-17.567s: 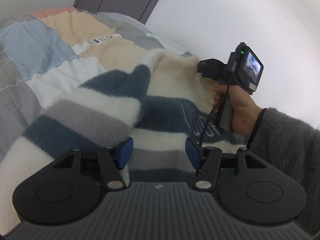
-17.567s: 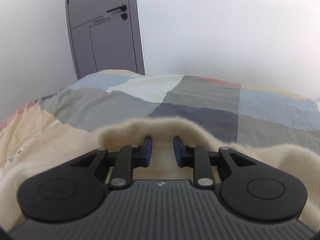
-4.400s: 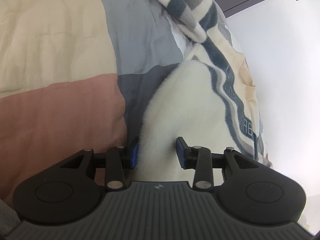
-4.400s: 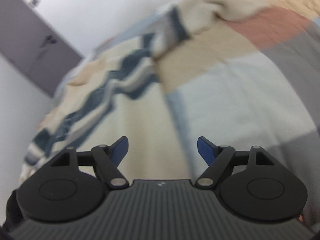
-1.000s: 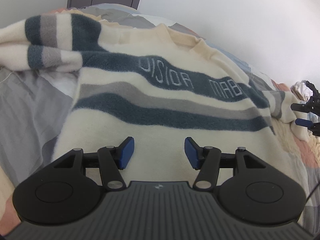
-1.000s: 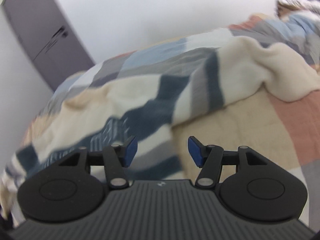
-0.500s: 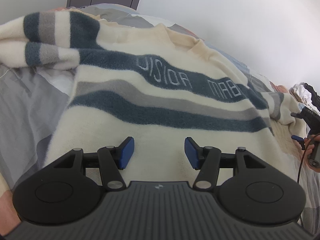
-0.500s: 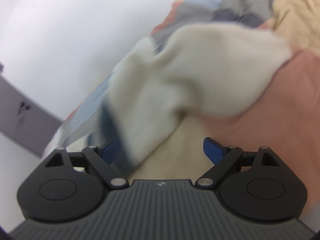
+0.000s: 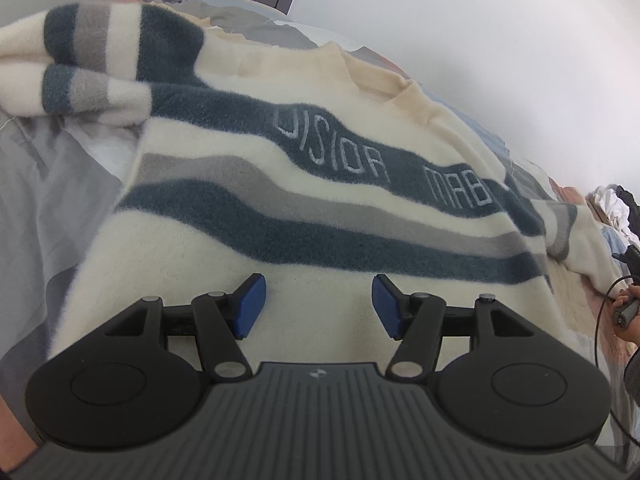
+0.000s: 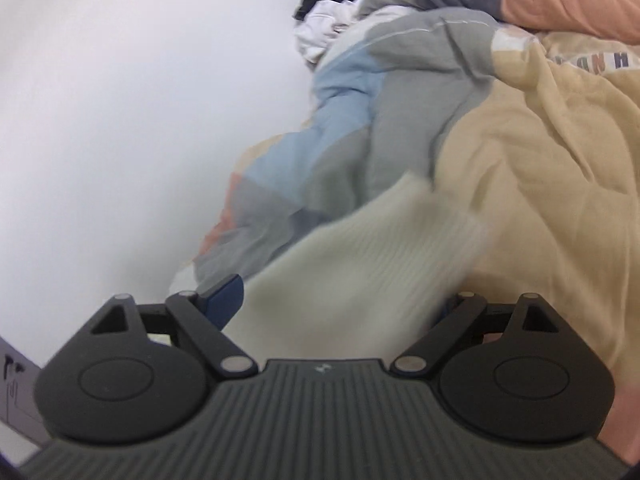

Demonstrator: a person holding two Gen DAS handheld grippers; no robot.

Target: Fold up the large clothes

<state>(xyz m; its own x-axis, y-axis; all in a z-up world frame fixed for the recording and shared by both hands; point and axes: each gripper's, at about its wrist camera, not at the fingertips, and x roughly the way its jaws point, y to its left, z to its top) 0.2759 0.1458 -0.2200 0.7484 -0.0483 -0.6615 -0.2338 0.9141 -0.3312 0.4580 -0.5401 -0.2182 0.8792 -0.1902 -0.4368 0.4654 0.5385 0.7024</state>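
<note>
Sweater spread face-up on quilt. Left gripper spread wide over hem, holding nothing. Right gripper wide, blurred cuff between fingers.

Left gripper: a matte black body with a ribbed grey deck at six o'clock carrying a small pale logo, two round black discs at seven and five o'clock, angular black linkage arms with silver pivot screws, and blue fingertip pads. Right gripper has the same build; only its left blue pad shows clearly. At three o'clock in the left view, a bare hand on a dark handle, a thin black cable, and what may be a grey fleece cuff.
</note>
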